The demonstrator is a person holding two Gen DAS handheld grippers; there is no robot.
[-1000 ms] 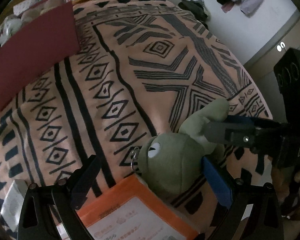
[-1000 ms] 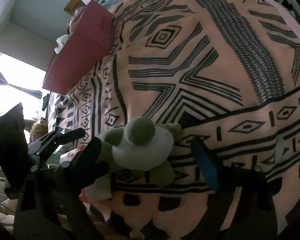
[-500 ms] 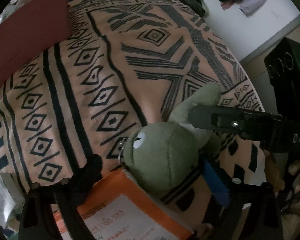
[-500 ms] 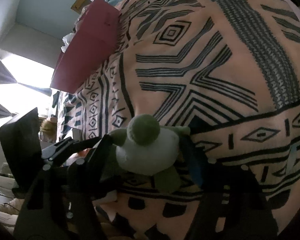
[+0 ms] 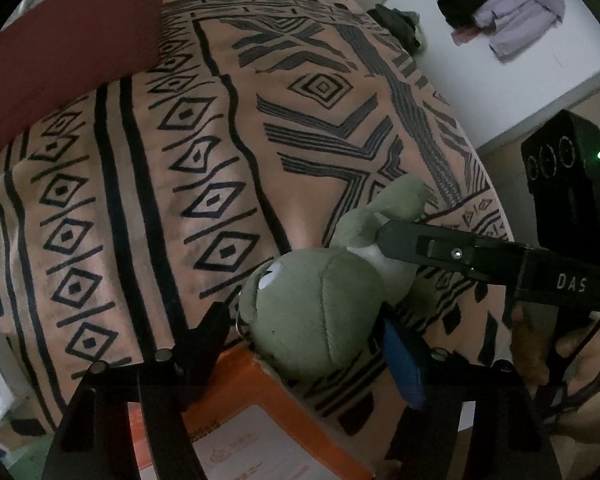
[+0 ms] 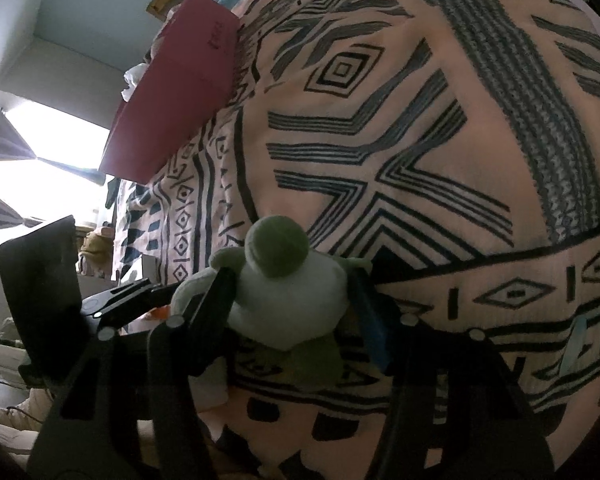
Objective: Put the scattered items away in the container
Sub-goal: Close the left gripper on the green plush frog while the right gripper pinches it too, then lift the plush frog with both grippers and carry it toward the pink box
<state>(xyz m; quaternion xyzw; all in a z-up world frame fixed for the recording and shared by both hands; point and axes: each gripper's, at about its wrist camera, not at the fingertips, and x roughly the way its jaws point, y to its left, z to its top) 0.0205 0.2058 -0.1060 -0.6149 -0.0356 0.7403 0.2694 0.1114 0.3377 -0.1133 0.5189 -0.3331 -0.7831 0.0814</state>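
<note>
Plush frog (image 5: 320,316) lies at the near edge of the bed (image 5: 260,140), partly on an orange booklet (image 5: 260,420), well apart from the maroon container (image 6: 180,92) at the far side. Both tools are closing around it: the right tool (image 6: 292,312) has its fingers against the pale belly, seemingly gripping; the left tool (image 5: 304,344) brackets the head, contact unclear. Tidying is at an early point here: frog and booklet remain outside, while the container appears to hold some items.
</note>
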